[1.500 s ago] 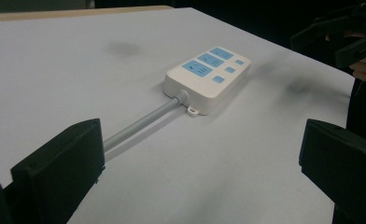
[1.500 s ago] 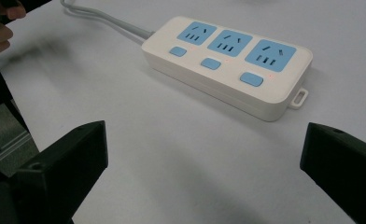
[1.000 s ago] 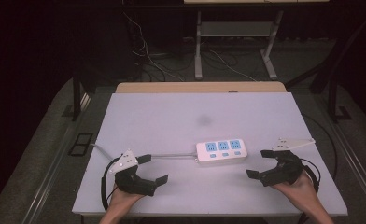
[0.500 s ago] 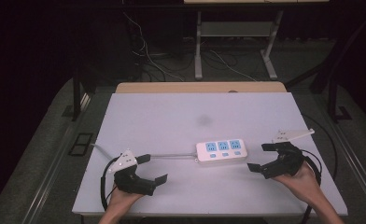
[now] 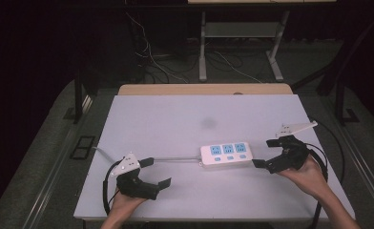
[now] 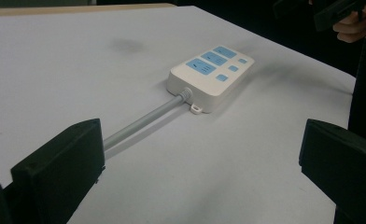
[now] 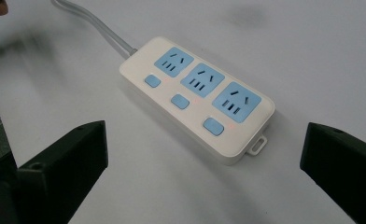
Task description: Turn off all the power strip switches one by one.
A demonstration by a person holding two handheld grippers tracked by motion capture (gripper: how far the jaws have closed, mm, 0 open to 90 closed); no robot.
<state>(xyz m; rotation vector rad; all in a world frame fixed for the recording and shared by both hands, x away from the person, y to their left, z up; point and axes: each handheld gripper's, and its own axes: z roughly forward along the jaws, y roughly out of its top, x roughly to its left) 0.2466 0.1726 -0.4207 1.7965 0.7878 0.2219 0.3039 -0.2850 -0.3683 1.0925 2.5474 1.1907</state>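
On the white tabletop (image 5: 166, 124), toward the near edge and a little to the 3 o'clock side of centre, a power strip (image 5: 225, 154) is lying flat with its three pale blue sockets and three small blue buttons facing up. Its grey cord (image 5: 175, 160) is running straight out toward 9 o'clock, passing close by the left tool (image 5: 155, 172), which is sitting spread wide with nothing between its jaws; judging by that, the left hand is getting ready to take or steady the cord. The right tool (image 5: 265, 153) is hovering just beside the strip's 3 o'clock end, also released and gaping, likely lining up to pinch the body from that end. In the right gripper view the strip (image 7: 197, 98) is showing as a smooth, glossy plastic block with rounded corners and a small mounting tab at its end, so it may be sliding easily under a push. The cord (image 6: 144, 121) is looking round, rubbery and fairly stiff. The tabletop is looking matt, with one faint grey smudge (image 5: 208, 122) at 12 o'clock from the strip.
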